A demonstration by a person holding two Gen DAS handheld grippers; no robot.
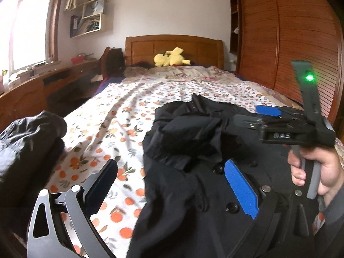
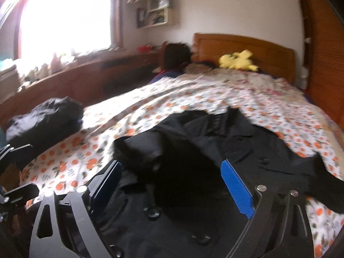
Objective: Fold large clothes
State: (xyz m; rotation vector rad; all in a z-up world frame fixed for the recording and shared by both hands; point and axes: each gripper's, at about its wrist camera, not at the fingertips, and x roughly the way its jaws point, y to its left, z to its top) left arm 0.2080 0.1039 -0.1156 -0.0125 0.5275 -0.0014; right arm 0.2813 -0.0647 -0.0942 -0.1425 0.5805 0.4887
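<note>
A large black coat (image 1: 193, 172) with dark round buttons lies on the bed's orange-patterned sheet (image 1: 120, 111), a sleeve bunched on top. My left gripper (image 1: 172, 180) is open, above the coat's left edge, holding nothing. My right gripper (image 1: 264, 116) shows in the left wrist view, held in a hand at the right, over the coat; its blue finger (image 1: 268, 110) points left. In the right wrist view the right gripper (image 2: 172, 185) is open above the coat (image 2: 215, 146) and the rolled sleeve (image 2: 139, 150), holding nothing.
A dark bundled garment (image 1: 28, 137) lies at the bed's left edge, also in the right wrist view (image 2: 43, 118). A yellow plush toy (image 1: 169, 58) sits by the wooden headboard (image 1: 174, 45). A wooden desk (image 1: 32, 86) runs along the left, a slatted wardrobe (image 1: 290, 38) on the right.
</note>
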